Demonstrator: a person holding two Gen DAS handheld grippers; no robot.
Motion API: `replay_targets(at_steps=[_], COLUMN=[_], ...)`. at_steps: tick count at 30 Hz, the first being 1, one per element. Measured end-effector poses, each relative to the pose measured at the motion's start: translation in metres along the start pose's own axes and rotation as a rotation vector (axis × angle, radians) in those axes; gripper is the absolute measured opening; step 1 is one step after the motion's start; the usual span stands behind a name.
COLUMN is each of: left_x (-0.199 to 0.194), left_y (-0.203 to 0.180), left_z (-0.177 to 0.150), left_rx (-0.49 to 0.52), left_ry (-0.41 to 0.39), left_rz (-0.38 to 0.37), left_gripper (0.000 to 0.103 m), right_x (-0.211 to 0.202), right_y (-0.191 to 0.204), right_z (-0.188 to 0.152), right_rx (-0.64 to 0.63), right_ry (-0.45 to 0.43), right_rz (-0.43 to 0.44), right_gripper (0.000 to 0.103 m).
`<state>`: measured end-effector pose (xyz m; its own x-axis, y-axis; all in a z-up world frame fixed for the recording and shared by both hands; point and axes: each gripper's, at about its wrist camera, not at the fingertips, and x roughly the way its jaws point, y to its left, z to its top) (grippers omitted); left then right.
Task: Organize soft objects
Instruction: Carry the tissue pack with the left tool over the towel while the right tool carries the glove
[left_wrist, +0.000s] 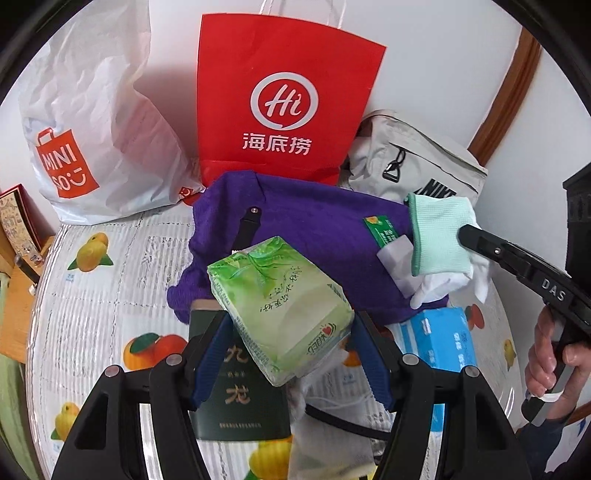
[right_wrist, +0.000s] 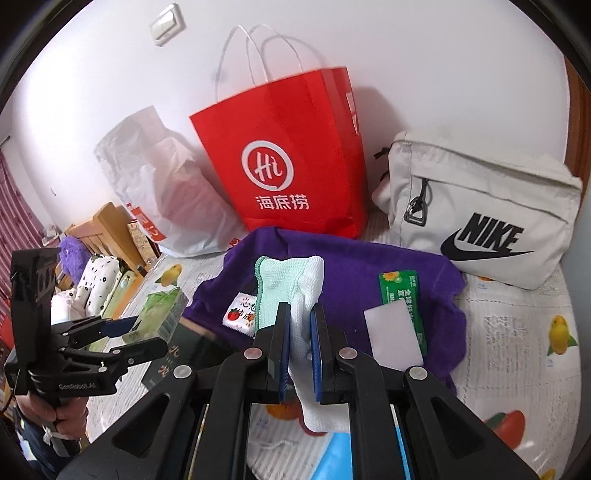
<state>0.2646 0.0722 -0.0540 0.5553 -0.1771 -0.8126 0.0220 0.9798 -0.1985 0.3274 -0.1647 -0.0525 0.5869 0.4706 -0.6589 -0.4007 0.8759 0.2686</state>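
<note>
My left gripper (left_wrist: 291, 332) is shut on a green soft tissue pack (left_wrist: 280, 295), gripped aslant between the blue pads above the table. In the right wrist view the same pack (right_wrist: 162, 310) shows in the left gripper (right_wrist: 151, 332) at far left. My right gripper (right_wrist: 300, 314) is shut on a white glove with a mint cuff (right_wrist: 291, 280), which hangs down through the jaws. From the left wrist view the glove (left_wrist: 439, 236) hovers over the right edge of a purple cloth (left_wrist: 314, 221), which lies crumpled mid-table.
Against the wall stand a red paper bag (left_wrist: 284, 99), a white plastic bag (left_wrist: 92, 129) and a grey Nike pouch (right_wrist: 480, 206). A dark green box (left_wrist: 236, 398) and a blue tissue pack (left_wrist: 443, 339) lie near me. A green sachet (right_wrist: 402, 291) and white card (right_wrist: 391, 336) rest on the cloth.
</note>
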Motion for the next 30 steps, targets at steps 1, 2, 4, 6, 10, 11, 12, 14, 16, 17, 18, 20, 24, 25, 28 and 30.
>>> replay_targets(at_steps=[1, 2, 4, 6, 10, 11, 12, 14, 16, 17, 18, 20, 24, 25, 28, 30], left_x=[0.002, 0.005, 0.010, 0.015, 0.028, 0.032, 0.036, 0.042, 0.050, 0.053, 0.056, 0.063, 0.075, 0.077, 0.081, 0.083], left_y=[0.001, 0.002, 0.002, 0.003, 0.004, 0.004, 0.004, 0.003, 0.002, 0.001, 0.000, -0.002, -0.006, -0.007, -0.006, -0.005], left_z=[0.002, 0.004, 0.008, 0.012, 0.021, 0.023, 0.025, 0.028, 0.031, 0.033, 0.034, 0.037, 0.042, 0.043, 0.045, 0.046], left_rx=[0.000, 0.000, 0.003, 0.004, 0.005, 0.006, 0.007, 0.006, 0.007, 0.007, 0.007, 0.010, 0.016, 0.017, 0.010, 0.004], left_ry=[0.001, 0.002, 0.005, 0.007, 0.017, 0.020, 0.024, 0.031, 0.040, 0.044, 0.048, 0.055, 0.070, 0.071, 0.073, 0.074], left_rz=[0.000, 0.000, 0.001, -0.002, -0.003, -0.005, -0.004, -0.005, -0.009, -0.011, -0.014, -0.020, -0.025, -0.026, -0.030, -0.028], left_gripper=[0.064, 0.064, 0.064, 0.064, 0.064, 0.064, 0.064, 0.064, 0.064, 0.064, 0.064, 0.064, 0.064, 0.064, 0.064, 0.065], right_x=[0.005, 0.011, 0.021, 0.034, 0.064, 0.070, 0.075, 0.083, 0.090, 0.093, 0.095, 0.098, 0.097, 0.095, 0.090, 0.088], right_y=[-0.002, -0.004, -0.007, -0.010, -0.019, -0.021, -0.022, -0.025, -0.029, -0.031, -0.033, -0.036, -0.042, -0.042, -0.038, -0.034], right_z=[0.002, 0.004, 0.007, 0.008, -0.001, -0.004, -0.006, -0.009, -0.012, -0.012, -0.012, -0.012, -0.004, 0.000, 0.011, 0.017], right_rx=[0.004, 0.008, 0.017, 0.021, 0.031, 0.029, 0.025, 0.020, 0.026, 0.029, 0.031, 0.030, 0.057, 0.060, 0.046, 0.047], right_ry=[0.003, 0.008, 0.016, 0.036, 0.114, 0.128, 0.141, 0.170, 0.193, 0.204, 0.211, 0.217, 0.191, 0.174, 0.140, 0.116], right_rz=[0.002, 0.004, 0.004, 0.009, 0.002, -0.005, -0.011, -0.027, -0.038, -0.038, -0.038, -0.041, -0.028, -0.019, -0.006, 0.013], right_gripper=[0.010, 0.010, 0.010, 0.010, 0.010, 0.010, 0.011, 0.013, 0.014, 0.014, 0.014, 0.014, 0.014, 0.014, 0.014, 0.014])
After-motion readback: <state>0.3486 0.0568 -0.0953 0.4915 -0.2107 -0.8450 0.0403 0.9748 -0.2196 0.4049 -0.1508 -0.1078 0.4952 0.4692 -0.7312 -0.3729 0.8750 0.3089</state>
